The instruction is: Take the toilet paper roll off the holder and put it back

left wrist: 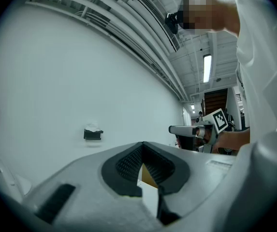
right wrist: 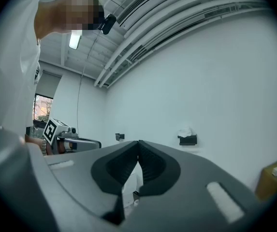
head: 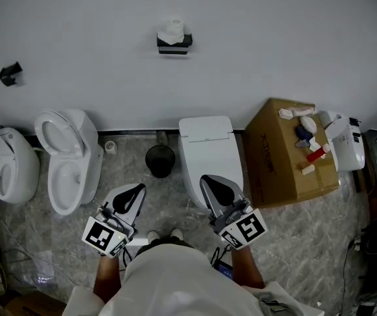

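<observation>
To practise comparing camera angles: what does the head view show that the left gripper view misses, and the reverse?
Only the head view: the black bin and the marbled floor. Only the left gripper view: the ceiling light and ducts overhead. Both: the toilet paper roll on its holder on the wall, and the right gripper.

Head view overhead; both gripper views share holder.
</observation>
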A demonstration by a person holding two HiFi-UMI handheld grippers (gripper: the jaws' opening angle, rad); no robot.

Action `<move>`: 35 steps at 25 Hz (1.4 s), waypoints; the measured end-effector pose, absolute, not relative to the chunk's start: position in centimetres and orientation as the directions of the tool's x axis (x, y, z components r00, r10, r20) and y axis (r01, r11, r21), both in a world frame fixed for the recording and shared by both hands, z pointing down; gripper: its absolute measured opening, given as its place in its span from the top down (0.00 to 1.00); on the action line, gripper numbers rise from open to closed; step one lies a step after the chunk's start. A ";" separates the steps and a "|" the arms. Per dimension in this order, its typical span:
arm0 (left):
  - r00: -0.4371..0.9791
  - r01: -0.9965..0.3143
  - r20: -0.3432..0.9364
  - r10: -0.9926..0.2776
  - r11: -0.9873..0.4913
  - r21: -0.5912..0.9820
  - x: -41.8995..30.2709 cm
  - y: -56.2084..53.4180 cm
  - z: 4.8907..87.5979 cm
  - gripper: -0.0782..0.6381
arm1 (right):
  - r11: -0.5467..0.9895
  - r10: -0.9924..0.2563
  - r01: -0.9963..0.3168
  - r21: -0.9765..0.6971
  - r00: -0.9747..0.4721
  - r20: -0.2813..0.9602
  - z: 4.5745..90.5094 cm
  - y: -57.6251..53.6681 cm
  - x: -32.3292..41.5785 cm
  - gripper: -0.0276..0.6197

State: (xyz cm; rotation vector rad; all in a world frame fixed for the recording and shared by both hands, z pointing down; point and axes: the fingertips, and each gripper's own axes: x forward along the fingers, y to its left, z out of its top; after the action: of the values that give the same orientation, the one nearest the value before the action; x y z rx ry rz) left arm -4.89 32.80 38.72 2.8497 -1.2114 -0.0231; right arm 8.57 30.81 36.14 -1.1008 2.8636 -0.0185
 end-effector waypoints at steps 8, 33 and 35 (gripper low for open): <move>0.690 -0.723 0.010 -0.724 -0.689 0.046 -4.5 32.6 38.9 0.89 | 0.739 -0.673 -0.674 -0.019 -0.737 -0.062 36.3 30.7 9.0 0.96; 0.662 -0.749 0.041 -0.748 -0.662 0.025 -0.7 28.3 40.1 0.89 | 0.770 -0.637 -0.637 -0.027 -0.766 -0.081 37.6 26.0 12.8 0.96; 0.663 -0.749 0.039 -0.748 -0.663 0.027 -0.8 26.6 40.3 0.89 | 0.763 -0.645 -0.645 -0.025 -0.761 -0.072 37.8 24.8 13.1 0.95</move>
State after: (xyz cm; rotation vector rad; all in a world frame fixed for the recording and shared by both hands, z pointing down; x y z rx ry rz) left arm -0.80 26.62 40.25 2.8277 -1.2725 0.0374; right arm 13.07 24.77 37.85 -1.0549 2.8780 0.0015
